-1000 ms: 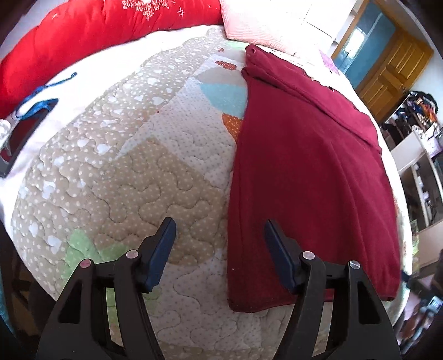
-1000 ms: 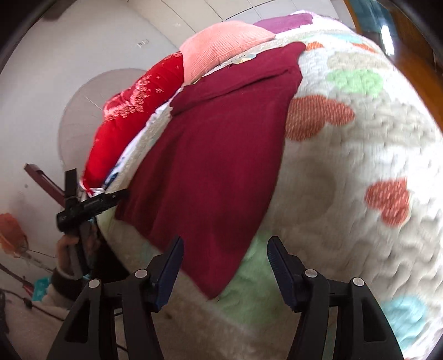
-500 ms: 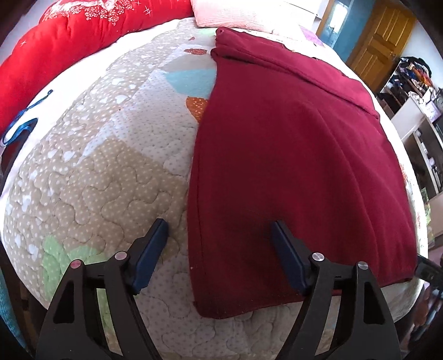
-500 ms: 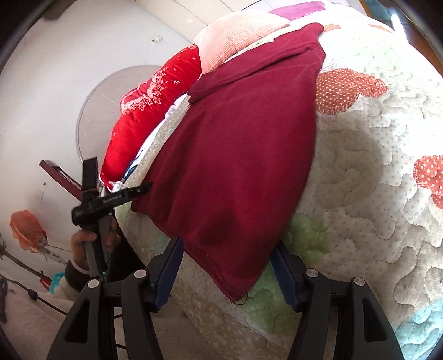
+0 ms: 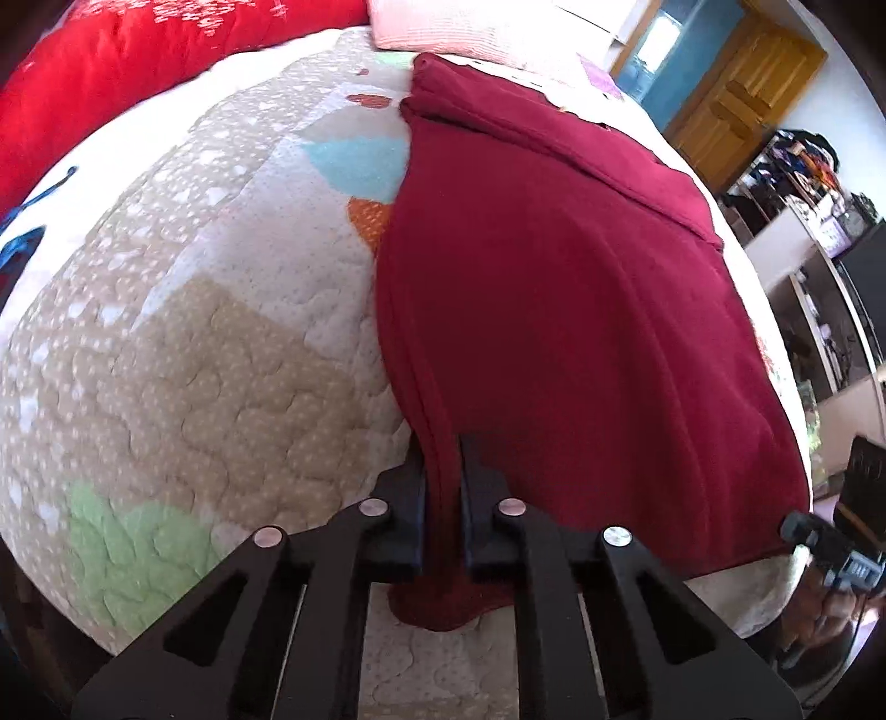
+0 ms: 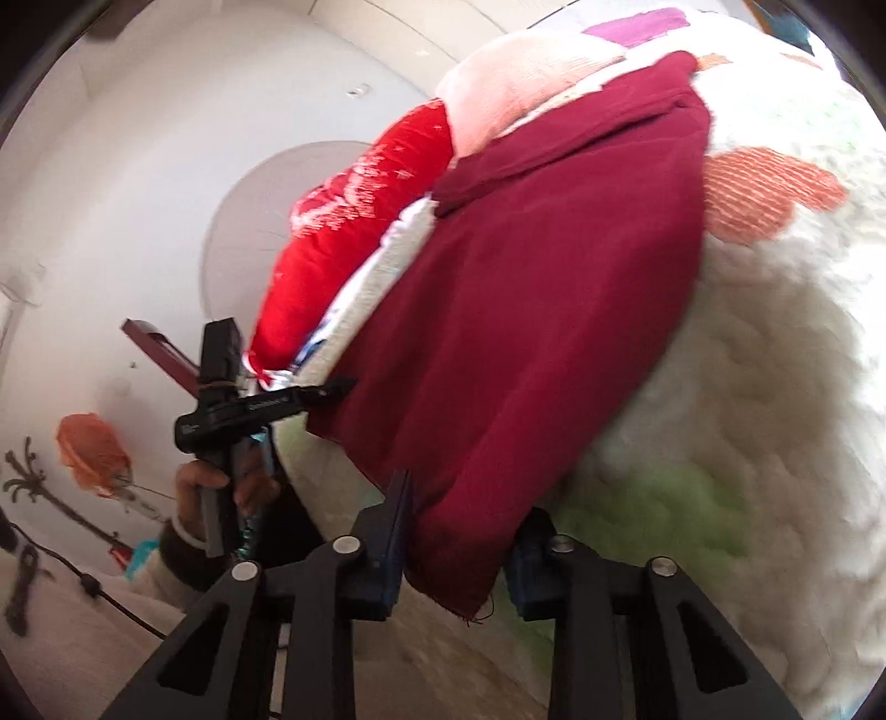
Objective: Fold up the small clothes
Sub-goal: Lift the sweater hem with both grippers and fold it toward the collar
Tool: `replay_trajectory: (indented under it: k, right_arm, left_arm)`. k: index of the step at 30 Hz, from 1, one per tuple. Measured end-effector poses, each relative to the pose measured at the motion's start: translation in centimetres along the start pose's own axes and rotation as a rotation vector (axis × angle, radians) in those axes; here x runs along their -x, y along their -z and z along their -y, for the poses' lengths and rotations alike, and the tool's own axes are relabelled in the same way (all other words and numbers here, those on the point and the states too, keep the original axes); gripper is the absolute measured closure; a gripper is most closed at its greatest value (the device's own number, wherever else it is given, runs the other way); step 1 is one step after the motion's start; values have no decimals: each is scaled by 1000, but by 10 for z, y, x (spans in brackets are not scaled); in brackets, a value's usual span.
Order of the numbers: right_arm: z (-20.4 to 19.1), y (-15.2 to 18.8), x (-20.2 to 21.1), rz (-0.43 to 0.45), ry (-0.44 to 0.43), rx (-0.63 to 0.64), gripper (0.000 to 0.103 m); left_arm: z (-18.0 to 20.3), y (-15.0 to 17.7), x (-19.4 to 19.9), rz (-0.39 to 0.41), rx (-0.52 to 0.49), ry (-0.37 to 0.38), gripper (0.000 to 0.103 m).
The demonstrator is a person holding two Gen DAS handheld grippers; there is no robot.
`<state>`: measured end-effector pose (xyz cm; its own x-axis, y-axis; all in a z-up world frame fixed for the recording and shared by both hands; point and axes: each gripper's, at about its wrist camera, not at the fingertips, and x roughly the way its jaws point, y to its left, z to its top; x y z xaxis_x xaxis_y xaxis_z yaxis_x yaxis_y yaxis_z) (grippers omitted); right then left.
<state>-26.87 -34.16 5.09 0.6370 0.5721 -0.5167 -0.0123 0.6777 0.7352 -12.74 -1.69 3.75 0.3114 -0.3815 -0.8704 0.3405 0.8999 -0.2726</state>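
A dark red garment (image 5: 554, 304) lies spread flat on the quilted bedspread (image 5: 194, 332), reaching to the bed's near edge. My left gripper (image 5: 444, 498) is shut on the garment's near left edge, and the cloth stands pinched in a ridge between the pads. In the right wrist view the same garment (image 6: 526, 310) hangs over the bed edge. My right gripper (image 6: 459, 543) has the near right corner between its jaws, which are closing, and the bunched cloth touches both pads. The left gripper (image 6: 266, 407) and the hand (image 6: 205, 482) holding it show at the left of that view.
A red quilt (image 5: 138, 72) and a pink pillow (image 5: 454, 27) lie along the far side of the bed. Something blue (image 5: 16, 249) sits at the bed's left edge. A wooden door (image 5: 742, 111) and cluttered shelves (image 5: 819, 288) stand to the right.
Both grippers moved in on the garment's near corners. The left one went from wide open to shut on the left edge. The right one narrowed around the right corner.
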Motion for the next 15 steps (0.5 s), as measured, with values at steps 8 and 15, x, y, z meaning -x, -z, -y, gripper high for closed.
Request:
replay_trajectory:
  k: [8, 15]
  right_arm:
    - [-21, -89, 15, 133, -120, 90, 80]
    - [8, -207, 13, 288, -40, 85, 82]
  left_arm:
    - [1, -82, 32, 109, 22, 117, 96]
    - [25, -212, 12, 220, 15, 100, 96]
